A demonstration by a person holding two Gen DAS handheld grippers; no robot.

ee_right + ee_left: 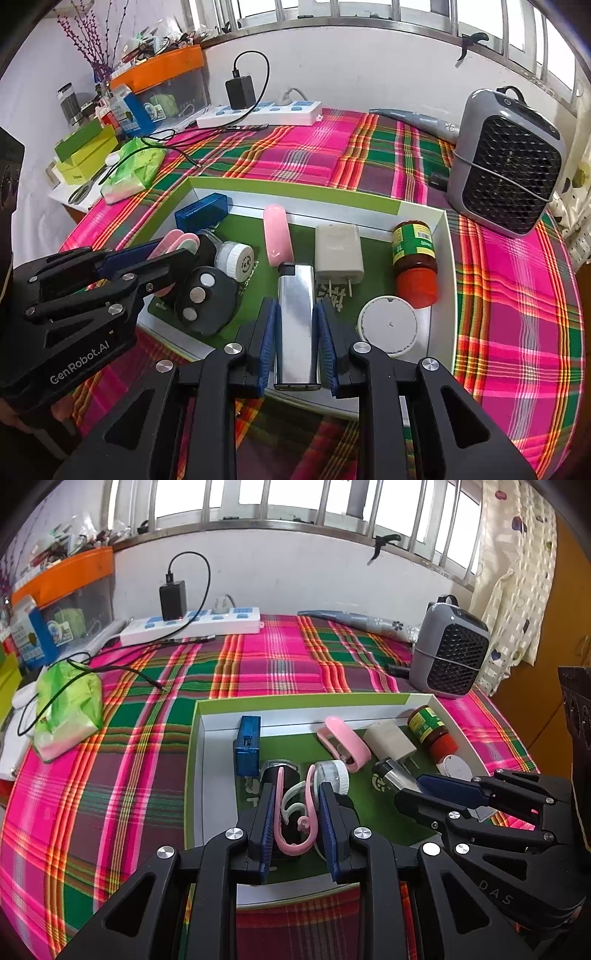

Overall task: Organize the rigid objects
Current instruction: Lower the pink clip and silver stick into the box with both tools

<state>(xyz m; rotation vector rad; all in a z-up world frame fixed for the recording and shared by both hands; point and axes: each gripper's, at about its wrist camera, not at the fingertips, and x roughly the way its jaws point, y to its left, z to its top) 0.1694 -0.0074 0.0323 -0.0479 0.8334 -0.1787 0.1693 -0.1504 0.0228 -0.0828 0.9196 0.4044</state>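
Tilting downward over the box (pixel 207 716) — both grippers hold items.

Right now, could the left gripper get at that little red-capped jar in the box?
Probably not: the left gripper already holds pink hooks, and the right gripper sits between it and the red-capped jar.

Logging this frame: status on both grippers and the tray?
Left gripper shut on pink hooks. Right gripper shut on silver lighter. Both over the tray, already crowded: jar, charger, white lid.
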